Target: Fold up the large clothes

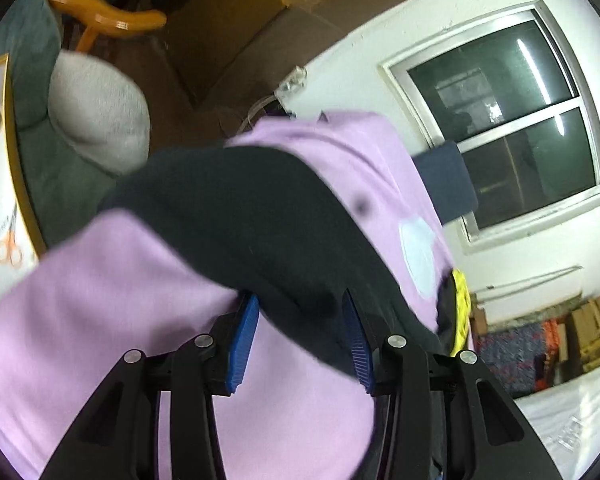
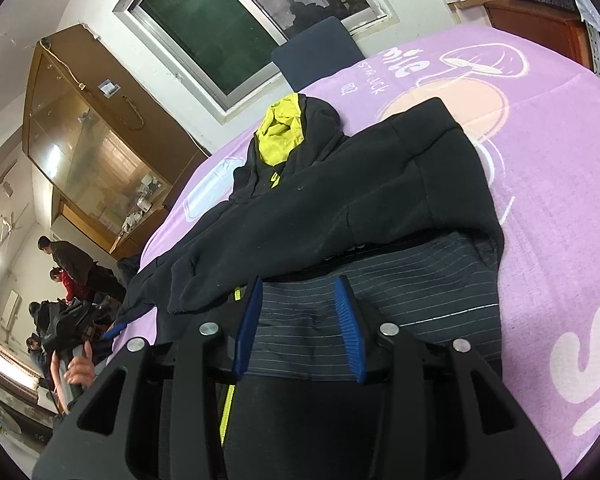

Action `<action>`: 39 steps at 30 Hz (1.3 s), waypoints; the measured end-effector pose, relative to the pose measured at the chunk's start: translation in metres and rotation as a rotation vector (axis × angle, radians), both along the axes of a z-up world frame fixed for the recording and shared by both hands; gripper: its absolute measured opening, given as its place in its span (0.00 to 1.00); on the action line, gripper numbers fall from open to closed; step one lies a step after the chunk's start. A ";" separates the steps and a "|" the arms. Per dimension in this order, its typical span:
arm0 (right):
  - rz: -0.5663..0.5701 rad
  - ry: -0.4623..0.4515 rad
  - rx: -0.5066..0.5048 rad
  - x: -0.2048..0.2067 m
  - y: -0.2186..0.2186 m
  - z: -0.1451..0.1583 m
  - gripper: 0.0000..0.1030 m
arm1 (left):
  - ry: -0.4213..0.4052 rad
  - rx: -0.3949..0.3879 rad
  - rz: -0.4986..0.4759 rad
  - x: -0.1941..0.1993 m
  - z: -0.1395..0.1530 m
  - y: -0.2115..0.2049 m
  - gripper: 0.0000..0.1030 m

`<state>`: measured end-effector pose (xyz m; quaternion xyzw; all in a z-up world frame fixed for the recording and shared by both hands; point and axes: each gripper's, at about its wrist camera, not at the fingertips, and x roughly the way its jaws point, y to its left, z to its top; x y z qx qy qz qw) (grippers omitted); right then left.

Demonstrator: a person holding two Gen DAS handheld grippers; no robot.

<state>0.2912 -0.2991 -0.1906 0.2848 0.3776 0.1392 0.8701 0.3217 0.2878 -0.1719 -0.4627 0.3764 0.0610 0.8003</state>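
Black fleece, that's what the big hooded jacket (image 2: 340, 200) looks like it's made of, and it's laid out on a lilac blanket (image 2: 540, 208) printed with pale cartoon shapes and white lettering. The yellow lining of the hood (image 2: 280, 128) is turned up at the far end, near a dark blue chair back (image 2: 316, 52) that's parked under a window (image 2: 236, 12). One sleeve is flopped across the body toward the left edge of the bed in the right wrist view. The striped hem band (image 2: 380, 300) is seen right at the right gripper (image 2: 298, 324); its blue pads are spread apart with the ribbed band lying between them, but whether the cloth is actually pinched can't be told for sure. In the left wrist view, things are blurred, and a dark fold of the jacket (image 1: 260, 216) is draped over the tips of the left gripper (image 1: 300, 340); the fingers are set apart and fabric is caught between them, though a proper grip can't be confirmed. A glass-fronted wooden cabinet (image 2: 88, 132) is fixed to the wall, and a few people (image 2: 68, 280) are gathered in the background at the left.
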 end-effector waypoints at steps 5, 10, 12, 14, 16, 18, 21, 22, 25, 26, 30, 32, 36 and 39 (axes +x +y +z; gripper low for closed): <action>-0.012 0.003 0.007 0.000 -0.003 -0.001 0.38 | -0.040 0.019 0.030 -0.009 -0.002 0.005 0.31; 0.007 0.003 -0.006 0.002 0.002 -0.002 0.38 | -0.032 0.072 0.037 0.006 0.003 0.005 0.31; 0.016 0.000 -0.011 0.002 0.004 -0.002 0.38 | -0.025 0.069 0.049 0.012 0.004 0.007 0.31; 0.014 0.001 -0.017 0.002 0.005 -0.002 0.38 | -0.037 0.014 0.079 0.011 0.000 0.014 0.31; 0.009 0.004 -0.009 0.003 0.003 -0.003 0.38 | -0.054 -0.014 0.086 0.009 -0.003 0.018 0.31; 0.001 0.007 -0.005 0.004 0.002 -0.004 0.38 | -0.049 0.014 0.073 0.012 -0.002 0.019 0.26; -0.010 0.000 -0.013 0.004 0.001 -0.004 0.38 | -0.048 0.037 0.056 0.015 -0.002 0.019 0.12; -0.012 -0.003 -0.018 0.003 0.001 -0.003 0.38 | -0.048 0.041 0.049 0.016 -0.002 0.019 0.10; -0.025 -0.018 -0.035 0.002 0.001 0.000 0.38 | -0.054 0.093 0.028 0.015 0.006 0.014 0.07; -0.027 -0.018 -0.034 0.002 0.001 0.000 0.38 | -0.057 0.135 0.018 0.014 0.011 0.009 0.07; -0.033 -0.011 -0.018 0.003 -0.002 -0.001 0.38 | -0.070 0.356 -0.033 0.012 0.045 -0.027 0.07; -0.034 -0.013 -0.012 0.003 -0.003 -0.001 0.38 | -0.077 0.452 -0.064 0.012 0.062 -0.047 0.07; -0.031 -0.023 0.005 0.001 -0.005 0.002 0.38 | -0.105 0.569 -0.128 0.016 0.097 -0.086 0.07; -0.027 -0.031 0.021 0.000 -0.006 0.005 0.38 | -0.127 0.634 -0.181 0.021 0.118 -0.118 0.07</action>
